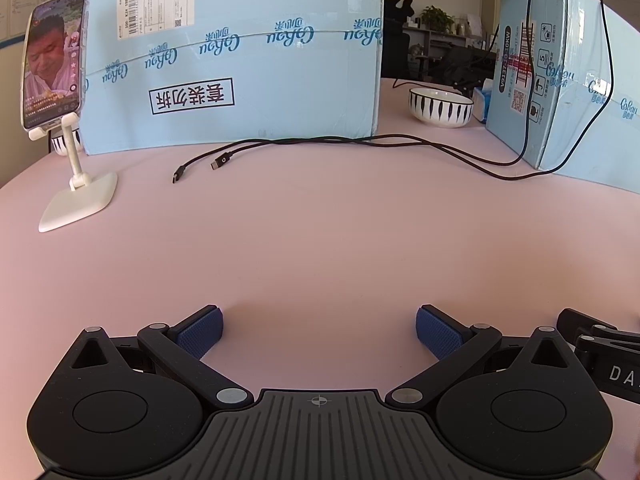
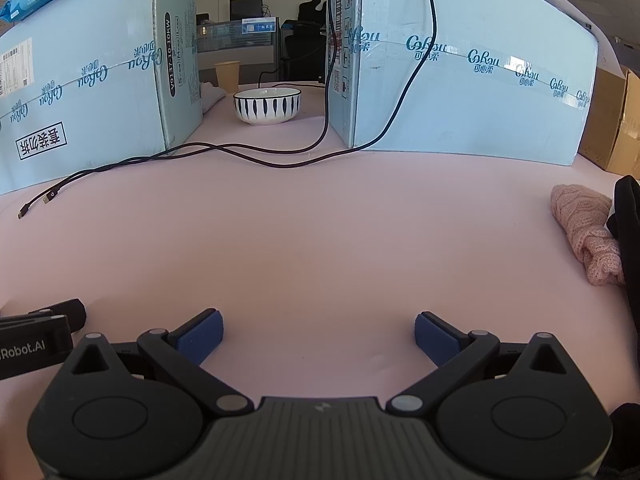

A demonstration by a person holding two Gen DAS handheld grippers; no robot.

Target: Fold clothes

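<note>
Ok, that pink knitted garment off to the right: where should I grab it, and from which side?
Take the pink knitted garment with the right hand-held gripper, which is open and empty. It lies crumpled at the table's right edge, partly hidden by a black item. Probably best to come in from its left, the exposed side, and pinch the raised fold on top, since no clear hem or corner shows.

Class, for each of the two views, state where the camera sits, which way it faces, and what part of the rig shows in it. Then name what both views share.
Left wrist view: sits on the left tongs, low over the pink table, facing the blue boxes and phone on a stand; its open blue-padded fingers show, with the right tongs at the right edge.
Right wrist view: sits on the right tongs, facing the gap between boxes; open fingers show, and a pink knit garment lies far right.
Shared: striped bowl, black cables, boxes, table.
</note>
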